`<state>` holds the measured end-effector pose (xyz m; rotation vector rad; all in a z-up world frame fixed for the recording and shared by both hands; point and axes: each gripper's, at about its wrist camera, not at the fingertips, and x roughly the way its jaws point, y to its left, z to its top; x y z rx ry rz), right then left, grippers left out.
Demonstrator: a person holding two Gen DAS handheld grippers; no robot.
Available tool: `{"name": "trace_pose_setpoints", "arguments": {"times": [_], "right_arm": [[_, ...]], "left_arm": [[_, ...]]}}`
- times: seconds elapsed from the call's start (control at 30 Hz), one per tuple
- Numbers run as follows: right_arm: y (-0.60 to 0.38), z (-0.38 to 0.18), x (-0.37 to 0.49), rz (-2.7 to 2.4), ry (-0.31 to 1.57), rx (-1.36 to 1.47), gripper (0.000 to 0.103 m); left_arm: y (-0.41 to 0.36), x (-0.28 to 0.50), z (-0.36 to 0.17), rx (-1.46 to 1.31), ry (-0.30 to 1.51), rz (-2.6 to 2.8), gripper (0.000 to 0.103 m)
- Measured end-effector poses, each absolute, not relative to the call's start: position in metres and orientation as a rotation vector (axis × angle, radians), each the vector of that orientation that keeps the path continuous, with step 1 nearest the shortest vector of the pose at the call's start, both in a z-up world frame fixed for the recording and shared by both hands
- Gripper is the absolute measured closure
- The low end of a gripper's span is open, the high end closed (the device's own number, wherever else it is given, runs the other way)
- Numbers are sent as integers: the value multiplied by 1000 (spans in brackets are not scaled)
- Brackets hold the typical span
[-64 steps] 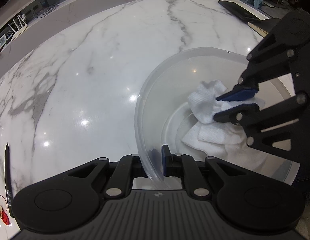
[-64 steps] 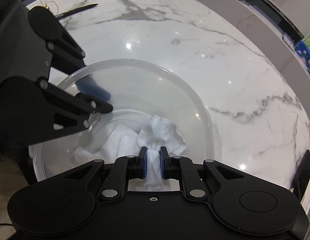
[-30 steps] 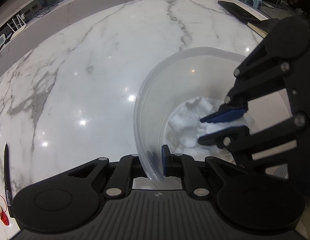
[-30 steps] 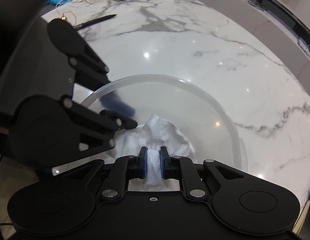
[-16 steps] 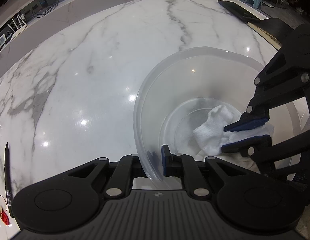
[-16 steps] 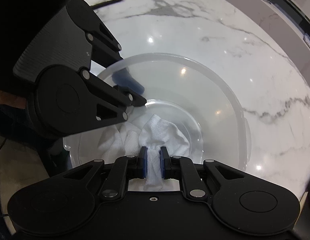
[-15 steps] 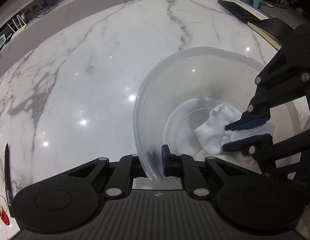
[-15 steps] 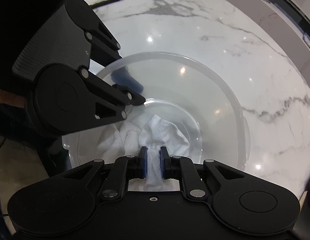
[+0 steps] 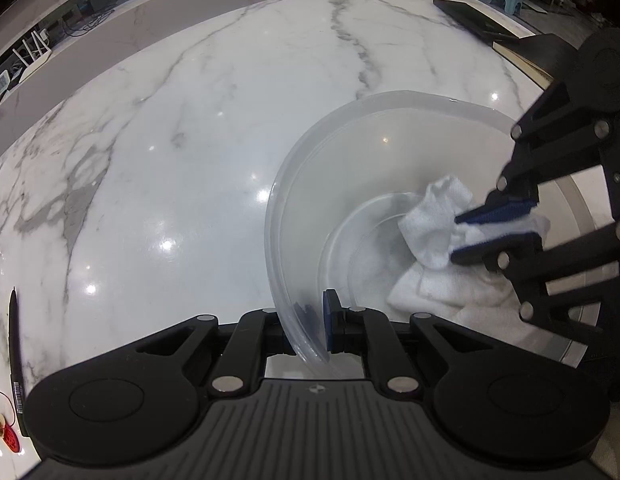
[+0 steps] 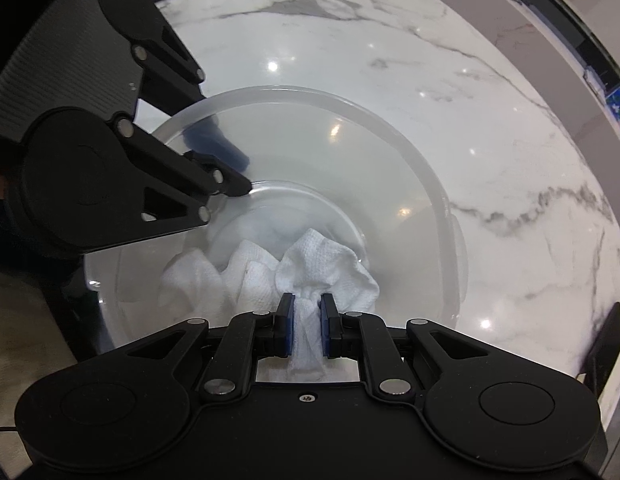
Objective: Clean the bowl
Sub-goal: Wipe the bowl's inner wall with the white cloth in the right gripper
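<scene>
Translucent plastic, the 1 bowl (image 9: 389, 152) sits on my white marble counter (image 9: 190, 140) near the edge closest to me, tipped so its opening faces my right side. My left gripper (image 9: 315, 320) is clamped on the bowl's near rim, 1 blue pad inside the wall and 1 outside. My right gripper (image 10: 306, 320) is pinched tight on 1 white cloth (image 10: 317, 268), which is bunched down on the bowl's floor and lower wall; in the left wrist view its 2 blue pads squeeze a fold of that cloth (image 9: 433, 220). Open marble runs wide to the far side and to the left of the bowl. Clutter keeps to the margins: 1 black pen (image 9: 14, 344) by the left edge, 1 dark flat slab (image 9: 473, 20) at the far right corner, and 1 more dark object (image 10: 603, 344) at the right edge in the right wrist view, too cut off to name.
</scene>
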<state>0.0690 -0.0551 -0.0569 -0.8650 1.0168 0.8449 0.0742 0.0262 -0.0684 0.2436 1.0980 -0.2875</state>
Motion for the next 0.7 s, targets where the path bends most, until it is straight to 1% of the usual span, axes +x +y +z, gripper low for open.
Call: {"name": "trace_pose_setpoints", "arguments": {"times": [0.17, 0.5, 0.7], "right_arm": [[-52, -59, 74, 805, 987, -854, 92], [-51, -59, 90, 833, 961, -719, 92], [-51, -45, 86, 870, 933, -633, 92]], "left_arm": [[26, 73, -68, 246, 1096, -292, 94], [27, 74, -68, 243, 1094, -303, 94], [27, 74, -67, 243, 1095, -305, 94]]}}
